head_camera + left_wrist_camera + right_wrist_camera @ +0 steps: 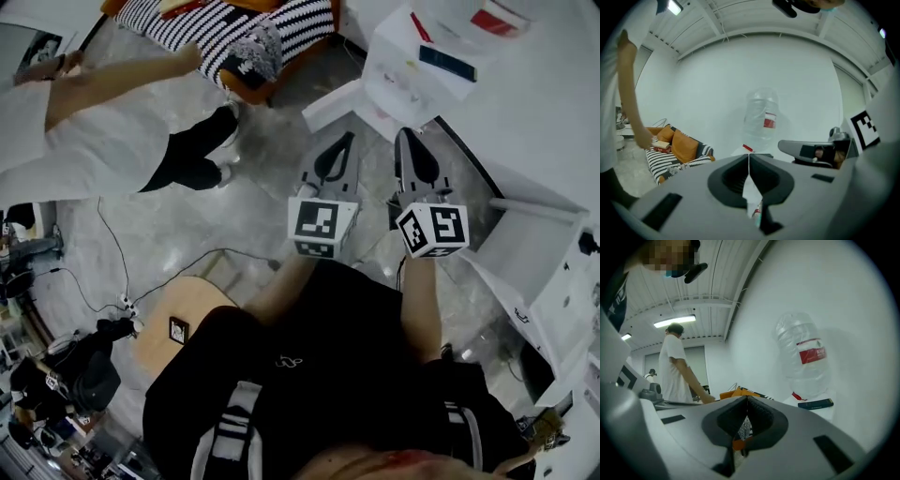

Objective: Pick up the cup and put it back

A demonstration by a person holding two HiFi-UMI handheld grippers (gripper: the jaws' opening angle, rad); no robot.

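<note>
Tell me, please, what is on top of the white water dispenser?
An upturned clear water bottle with a red label, and beside it a flat dark device. The right gripper covers the dispenser lower down.

Side by side, left tongs (343,141) closed; right tongs (407,139) closed; both pointing forward.

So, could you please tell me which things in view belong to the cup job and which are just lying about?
Job: left gripper, right gripper, both shut and empty; no cup is in view.
Lying about: water bottle, dark flat device, sofa with orange cushions.
</note>
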